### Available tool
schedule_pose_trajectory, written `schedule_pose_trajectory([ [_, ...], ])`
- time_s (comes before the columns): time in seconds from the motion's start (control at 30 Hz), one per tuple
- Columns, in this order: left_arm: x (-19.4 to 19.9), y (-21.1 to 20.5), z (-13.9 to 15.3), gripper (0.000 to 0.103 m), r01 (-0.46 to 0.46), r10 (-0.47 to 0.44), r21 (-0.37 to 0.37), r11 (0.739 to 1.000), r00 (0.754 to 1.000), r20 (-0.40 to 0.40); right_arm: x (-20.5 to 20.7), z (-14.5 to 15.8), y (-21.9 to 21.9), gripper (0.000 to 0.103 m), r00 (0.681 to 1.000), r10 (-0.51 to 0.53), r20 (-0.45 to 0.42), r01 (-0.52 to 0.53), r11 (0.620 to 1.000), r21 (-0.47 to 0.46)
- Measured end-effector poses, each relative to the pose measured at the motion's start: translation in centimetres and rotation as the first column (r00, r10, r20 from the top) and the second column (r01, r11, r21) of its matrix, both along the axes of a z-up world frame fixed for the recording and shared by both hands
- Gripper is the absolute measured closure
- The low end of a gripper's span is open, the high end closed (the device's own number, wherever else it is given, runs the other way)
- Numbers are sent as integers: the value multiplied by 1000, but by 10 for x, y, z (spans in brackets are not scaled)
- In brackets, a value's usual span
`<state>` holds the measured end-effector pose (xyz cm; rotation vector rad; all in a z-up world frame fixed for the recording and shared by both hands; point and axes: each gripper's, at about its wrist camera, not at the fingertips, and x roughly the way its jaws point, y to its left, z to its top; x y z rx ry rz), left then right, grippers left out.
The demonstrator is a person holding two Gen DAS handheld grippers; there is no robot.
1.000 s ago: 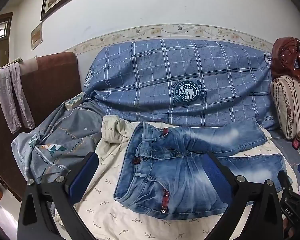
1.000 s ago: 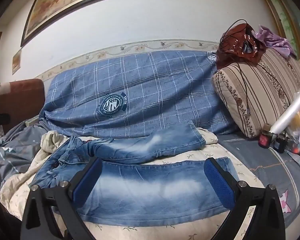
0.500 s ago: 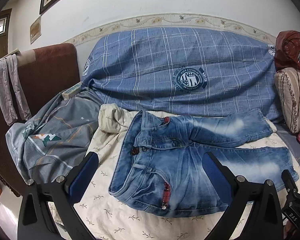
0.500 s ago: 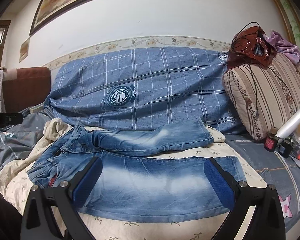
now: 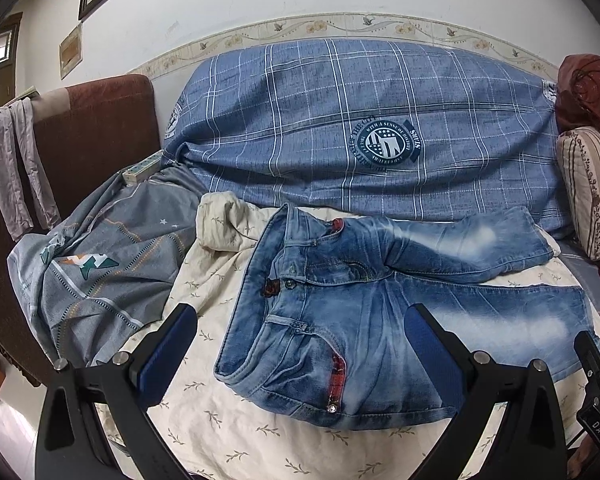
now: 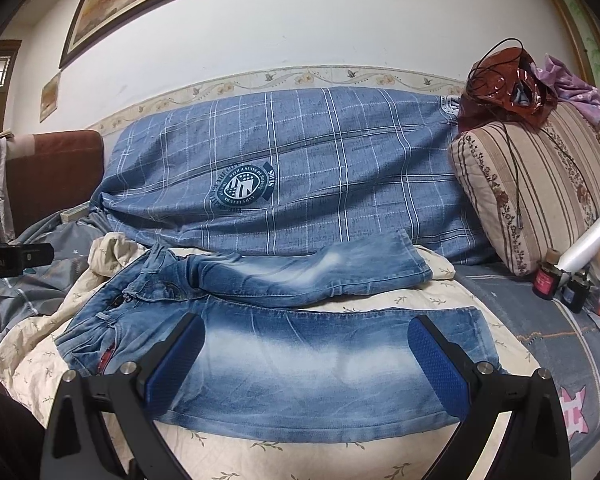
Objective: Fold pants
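Left gripper [image 5: 300, 344]: jaws spread wide, holding nothing; poised above the waistband end of the jeans, not touching the cloth.
Right gripper [image 6: 306, 350]: jaws spread wide, empty; poised over the near leg, clear of the denim.
Jeans [image 5: 380, 320]: laid flat ahead of both grippers, unfolded, waistband toward the left gripper, legs running out toward the right one; far leg angled away from the near leg.
Cream sheet [image 5: 220, 412]: directly under the jeans.
Plaid blue cover [image 5: 340, 120]: beyond the jeans, draped over the backrest.
Striped cushion [image 6: 540, 184]: beyond the right gripper, to its right.
Grey bedding [image 5: 100, 264]: to the left of the left gripper.
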<state>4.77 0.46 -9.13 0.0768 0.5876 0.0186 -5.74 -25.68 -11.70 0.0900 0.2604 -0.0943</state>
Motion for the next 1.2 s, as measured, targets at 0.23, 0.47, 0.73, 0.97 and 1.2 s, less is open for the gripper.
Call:
schedule_pose_trajectory([
  [0.23, 2, -2, -4, 0, -1, 1, 5, 1000, 1000, -12, 1, -1, 0, 0, 1000, 1, -6, -1, 1000, 0],
  [0.47, 5, -3, -9, 0, -2, 3, 10, 1000, 1000, -25, 3, -1, -1, 0, 1000, 2, -16, -2, 1000, 1],
  [0.73, 6, -1, -13, 0, -2, 3, 12, 1000, 999, -34, 4, -2, 0, 0, 1000, 2, -18, -1, 1000, 2],
  [0.97, 7, -2, -15, 0, 1, 0, 13, 1000, 999, -38, 5, -3, 0, 0, 1000, 3, -21, -3, 1000, 2],
  [1.2, 10, -1, -16, 0, 2, -1, 13, 1000, 999, -39, 7, -3, 1, 0, 1000, 4, -24, -4, 1000, 0],
])
